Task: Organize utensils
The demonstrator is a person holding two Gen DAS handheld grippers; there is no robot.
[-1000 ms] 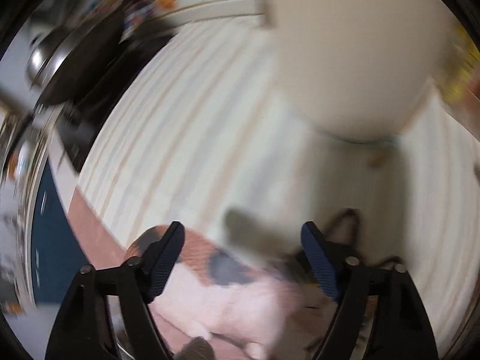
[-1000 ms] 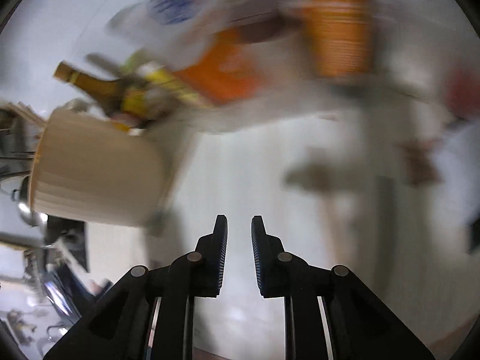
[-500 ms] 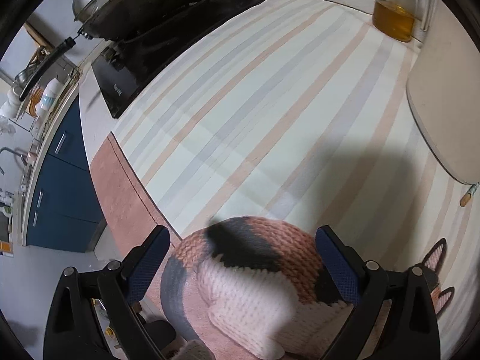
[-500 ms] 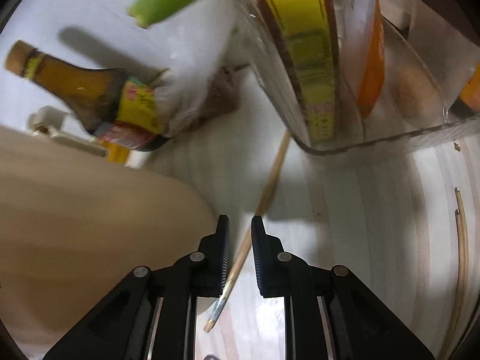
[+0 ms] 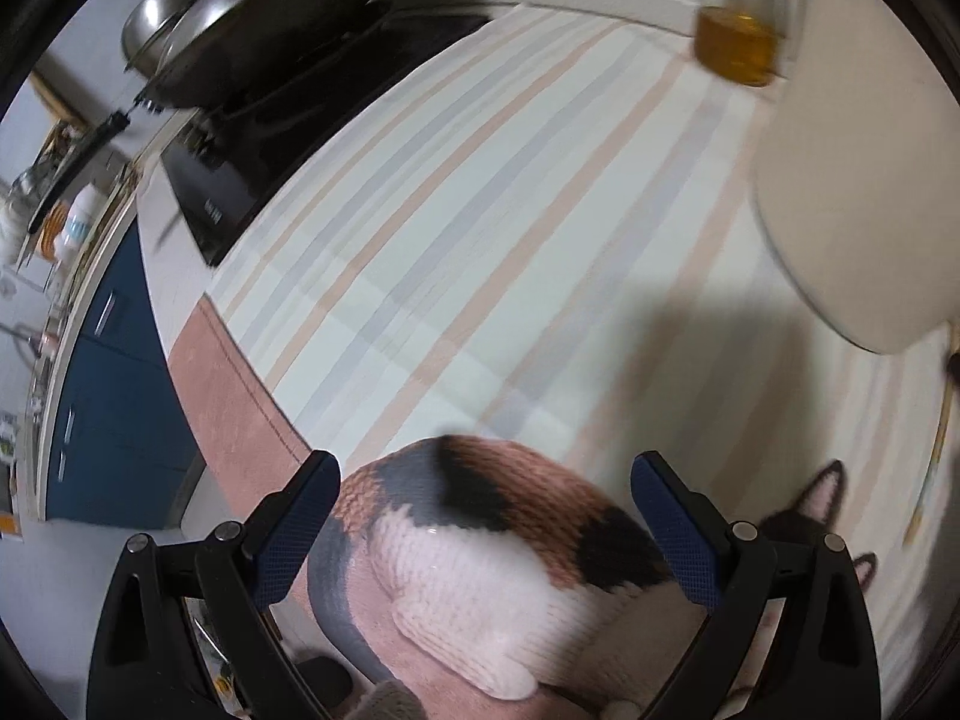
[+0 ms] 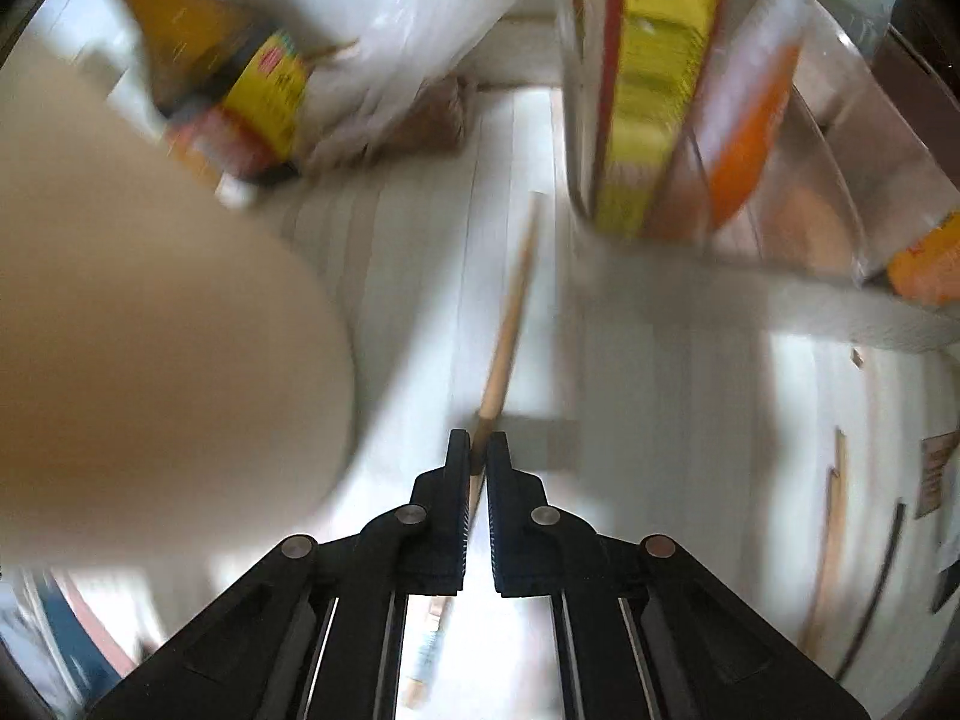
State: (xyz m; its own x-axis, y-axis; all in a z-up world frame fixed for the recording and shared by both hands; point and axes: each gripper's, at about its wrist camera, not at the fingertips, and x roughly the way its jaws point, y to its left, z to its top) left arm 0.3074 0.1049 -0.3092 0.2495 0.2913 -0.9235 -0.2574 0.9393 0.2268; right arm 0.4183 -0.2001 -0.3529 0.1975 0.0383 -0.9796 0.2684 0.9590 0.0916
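Right wrist view, left to right: we see the beige cylindrical holder (image 6: pixel 150 312), then our right gripper (image 6: pixel 478 456) clenched on a thin wooden chopstick (image 6: pixel 510 324); two more (image 6: pixel 834 516) lie at right, unsorted. Left gripper (image 5: pixel 480 510) spread, empty.

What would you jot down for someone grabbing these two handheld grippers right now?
Right gripper: shut on a wooden chopstick, its far end pointing toward the clear bin.
Left gripper: open, holding nothing, above the striped mat.
The beige holder sits just left of the chopstick.
Done: one chopstick gripped.
Left: more chopsticks lie on the mat to the right.
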